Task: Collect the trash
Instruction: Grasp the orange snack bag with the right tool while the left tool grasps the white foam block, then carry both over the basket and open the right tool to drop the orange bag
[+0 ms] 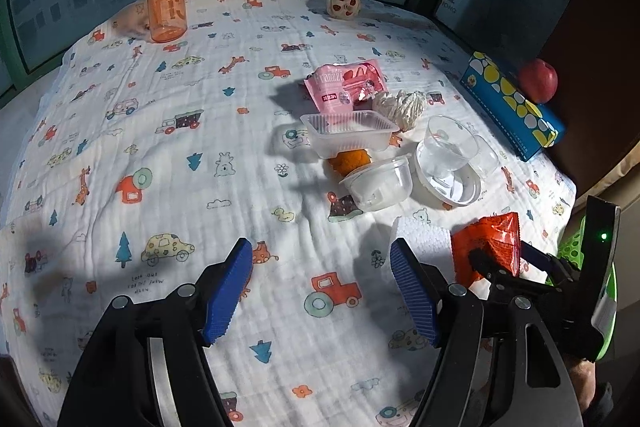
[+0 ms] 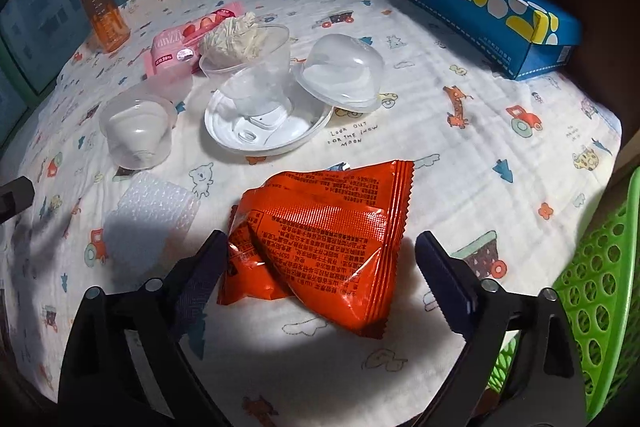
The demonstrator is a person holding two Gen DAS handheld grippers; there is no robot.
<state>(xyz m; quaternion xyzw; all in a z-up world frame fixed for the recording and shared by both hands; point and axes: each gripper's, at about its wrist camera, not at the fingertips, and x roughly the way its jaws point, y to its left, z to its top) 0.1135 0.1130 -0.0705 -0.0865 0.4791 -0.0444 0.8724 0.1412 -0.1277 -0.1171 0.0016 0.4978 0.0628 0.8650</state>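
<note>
The crinkled orange-red foil snack packet [image 2: 320, 243] lies flat on the white printed cloth [image 2: 460, 75] at the near edge, serrated seams showing, its back covered in small print too fine to read. The right gripper [image 2: 322, 281] sits with its fingers wide apart, one on each side of the packet, gripping nothing. The left gripper [image 1: 322, 287] is spread open too, over bare cloth, just left of a white foam block [image 1: 424, 239].

The cloth reads "LOOK OUT FOR THE SNOW MOON". The pink snack wrapper [image 1: 346, 85] farther back seems to say "Franzzi", though glare blurs it.

The clear rectangular plastic tray [image 1: 348, 133] looks empty. A clear plastic cup [image 2: 256, 75] stands in a white round lid [image 2: 268, 127], with crumpled paper [image 2: 236, 39] behind it. A green perforated basket [image 2: 592, 291] stands at the right edge.
</note>
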